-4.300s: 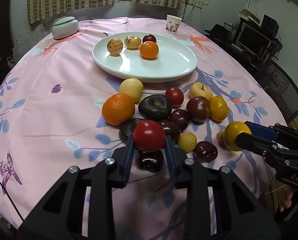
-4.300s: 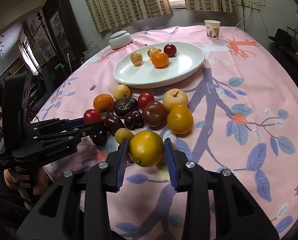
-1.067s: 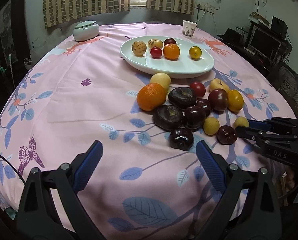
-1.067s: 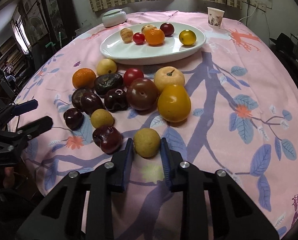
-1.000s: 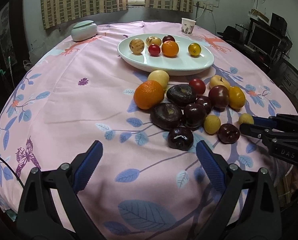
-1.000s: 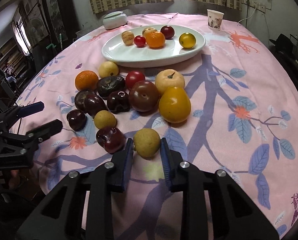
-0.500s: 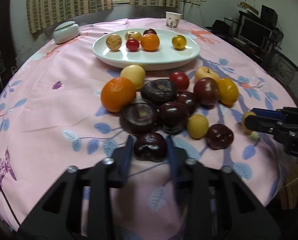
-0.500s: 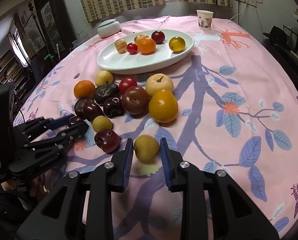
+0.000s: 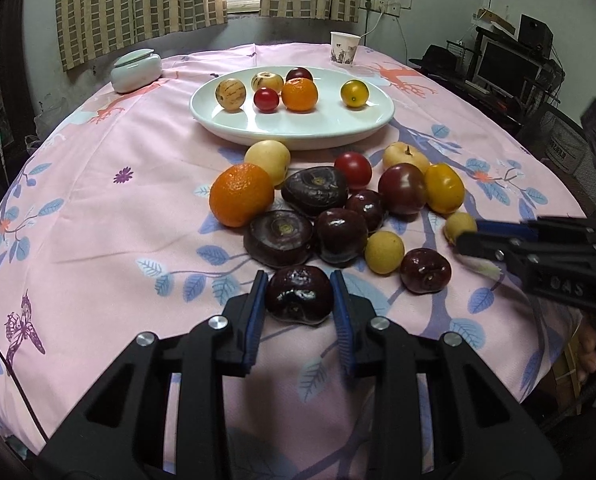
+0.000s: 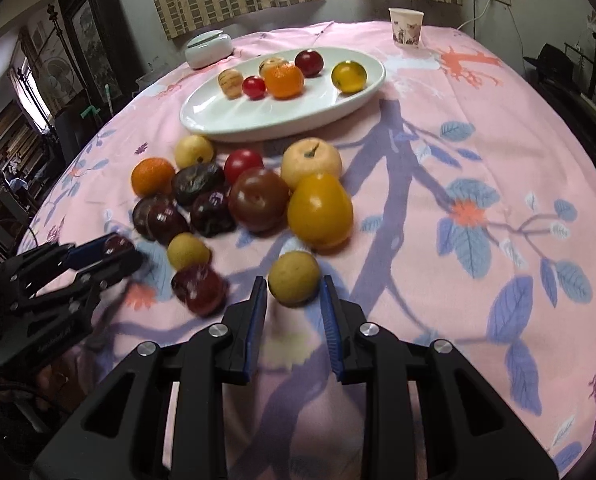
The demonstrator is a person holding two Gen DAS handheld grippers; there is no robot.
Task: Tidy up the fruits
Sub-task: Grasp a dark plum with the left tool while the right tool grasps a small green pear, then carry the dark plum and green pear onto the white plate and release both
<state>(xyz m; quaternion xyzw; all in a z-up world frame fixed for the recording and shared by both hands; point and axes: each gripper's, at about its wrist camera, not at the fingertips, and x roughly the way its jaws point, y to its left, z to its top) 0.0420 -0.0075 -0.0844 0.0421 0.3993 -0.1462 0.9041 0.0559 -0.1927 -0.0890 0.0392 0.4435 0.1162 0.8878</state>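
Six fruits sit on my white plate (image 9: 377, 122); about thirteen wait on the cloth; my left gripper (image 9: 299, 303) clenches a dark plum (image 9: 299, 295), my right gripper (image 10: 293, 305) a small yellow fruit (image 10: 294, 278), both near the pile's front edge.

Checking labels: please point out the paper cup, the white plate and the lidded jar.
paper cup (image 9: 344, 49), left wrist view, its printed side wall
white plate (image 9: 298, 126), left wrist view, bare inner surface
lidded jar (image 9: 136, 71), left wrist view, its body

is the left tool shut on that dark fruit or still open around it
Shut on it: both blue pads of the left tool press against the sides of the dark red fruit. Whether it is lifted off the tablecloth cannot be told.
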